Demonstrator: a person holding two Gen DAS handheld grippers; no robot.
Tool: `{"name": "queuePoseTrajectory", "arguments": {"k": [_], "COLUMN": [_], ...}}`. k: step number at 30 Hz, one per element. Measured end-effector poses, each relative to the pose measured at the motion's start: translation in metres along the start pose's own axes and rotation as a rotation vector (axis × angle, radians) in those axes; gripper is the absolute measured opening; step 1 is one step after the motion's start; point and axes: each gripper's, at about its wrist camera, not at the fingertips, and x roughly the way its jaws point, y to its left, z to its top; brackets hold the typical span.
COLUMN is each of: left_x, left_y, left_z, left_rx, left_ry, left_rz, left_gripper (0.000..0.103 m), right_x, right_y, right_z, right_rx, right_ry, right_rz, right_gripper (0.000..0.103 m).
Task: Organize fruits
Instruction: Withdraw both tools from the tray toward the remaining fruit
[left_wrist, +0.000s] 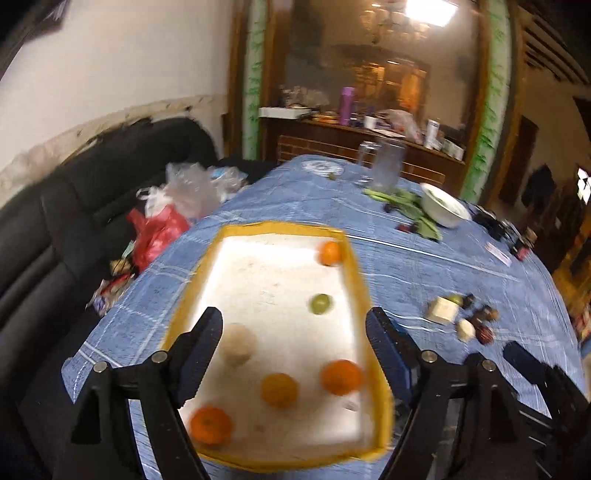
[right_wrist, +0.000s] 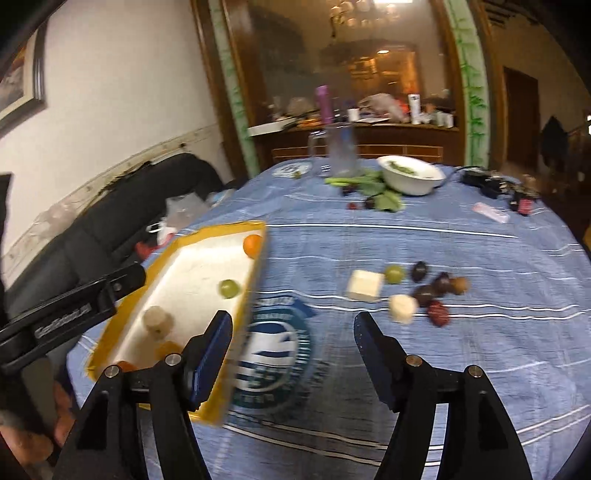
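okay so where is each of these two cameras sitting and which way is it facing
Left wrist: rides the left gripper, looking forward and down into the yellow-rimmed tray of fruit; own open fingers frame it, right gripper at right edge.
Right wrist: rides the right gripper, looking down over the blue tablecloth; own open fingers, the left gripper and a hand show.
Shared: tray, green fruit, white bowl.
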Motion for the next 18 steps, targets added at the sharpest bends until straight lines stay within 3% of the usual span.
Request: {"name": "queuePoseTrajectory", "arguments": {"k": [8,18], "left_x": [-0.026,-0.048], "left_y": [-0.055,-0.078], "left_z": [-0.010,-0.013], "left_rx": [0.159,0.197], "left_ry": [-0.052,-0.068], "left_rz": [0.002,-0.022], "left_gripper": [0.084,0.084], "right_x": [-0.019,-0.039], "right_y": [-0.026,-0.044], "right_z": [-0.006,-0.013], "right_rx": [0.067,0.113], "right_ry": [-0.018,-0.033], "right_rz": [-0.035,-0.028], "right_gripper": [0.078,0.079]}}
